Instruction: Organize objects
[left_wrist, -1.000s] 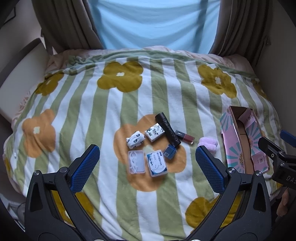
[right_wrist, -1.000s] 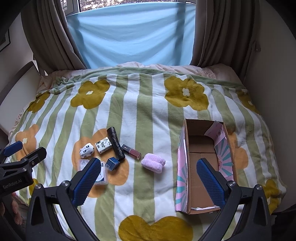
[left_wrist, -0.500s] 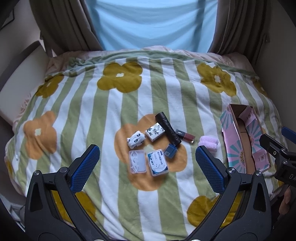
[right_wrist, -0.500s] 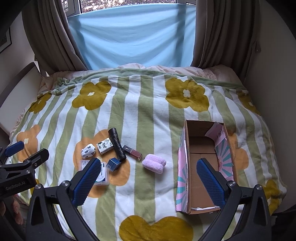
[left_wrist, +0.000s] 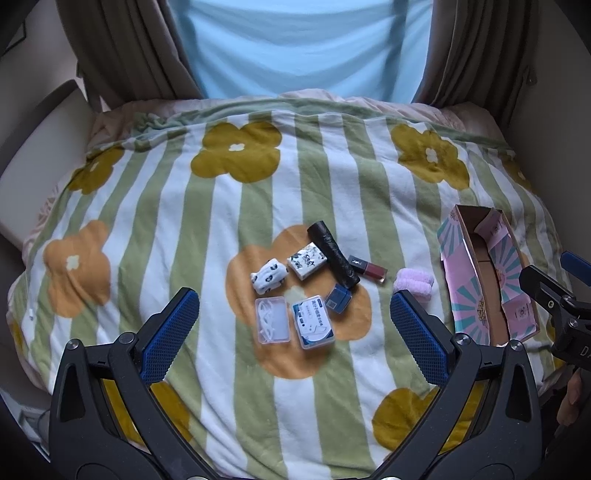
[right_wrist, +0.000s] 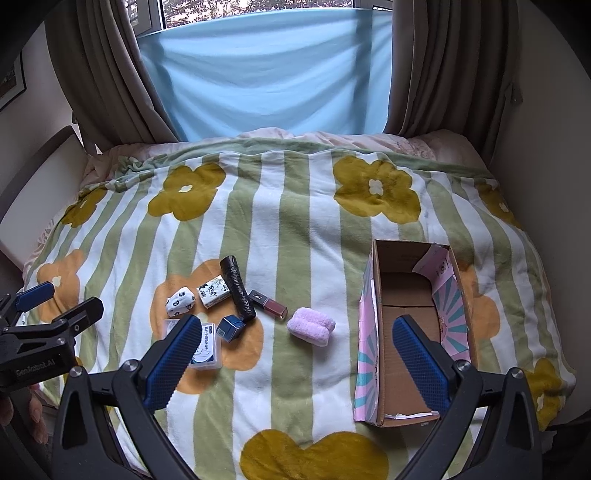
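You are holding the left tongs (left_wrist: 294, 334) released, jaws spread wide and grasping nothing, above the near part of the bed (left_wrist: 155, 206); the right tongs (right_wrist: 295, 356) are likewise released and hanging over the blanket; each set of tongs is showing at the edge of the other's view. The small items are lying clustered on an orange flower of the striped blanket: a clear plastic case (left_wrist: 272, 320) is sitting just beside a blue-labelled case (left_wrist: 313, 326); a small blue box (left_wrist: 338, 300) is resting near the lower end of a black roll (left_wrist: 333, 254); a patterned tissue pack (left_wrist: 307, 261) is touching that roll's left side; a spotted white bundle (left_wrist: 269, 276) is lying just left of the pack; a dark red lip gloss tube (left_wrist: 367, 268) is lying right of the roll; a folded pink cloth (right_wrist: 311, 325) is sitting between the tube and the open cardboard box (right_wrist: 373, 332), which is standing well apart from the cluster, on the right side of the bed.
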